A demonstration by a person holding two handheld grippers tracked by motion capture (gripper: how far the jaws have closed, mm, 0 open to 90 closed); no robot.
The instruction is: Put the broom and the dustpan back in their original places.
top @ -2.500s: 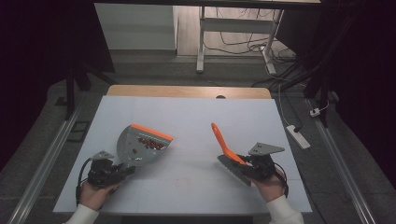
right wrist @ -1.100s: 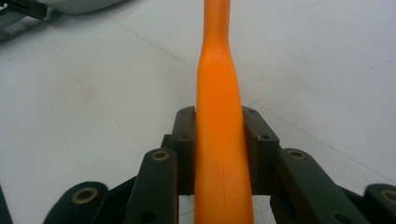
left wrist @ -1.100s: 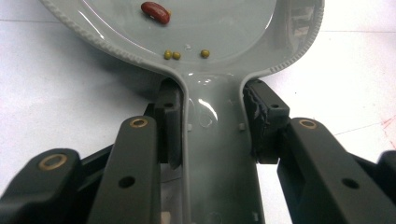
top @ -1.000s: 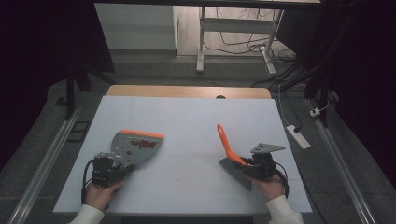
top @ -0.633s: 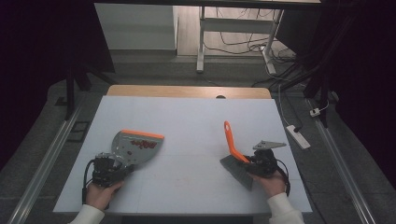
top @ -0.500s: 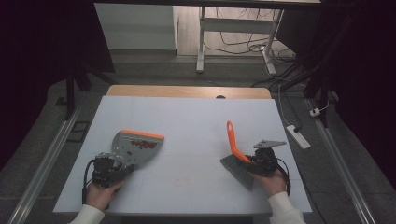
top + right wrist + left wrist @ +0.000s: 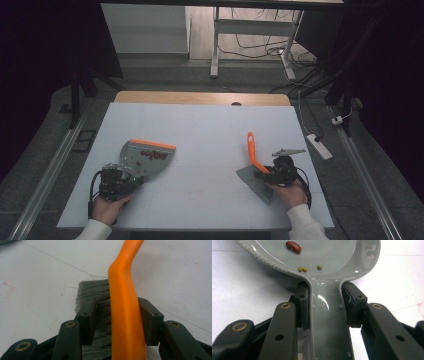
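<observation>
In the high view, one white table carries two tools. One grey dustpan with an orange lip lies at the left, well in from the left edge. The left gripper holds its handle near the front edge. One brush with an orange handle lies at the right, its bristles flat on the table and its handle pointing away from the person. The right gripper sits at the brush. The whole middle and far half of the table between the two tools is open room.

In the left gripper view, both jaws press on the dustpan's narrow grey handle, clamped tight. Four beans lie in the pan: one red bean and three small green ones.

In the right gripper view, the jaws have just been opening. The brush's orange handle stands between them with a gap on the left side, over grey bristles.
</observation>
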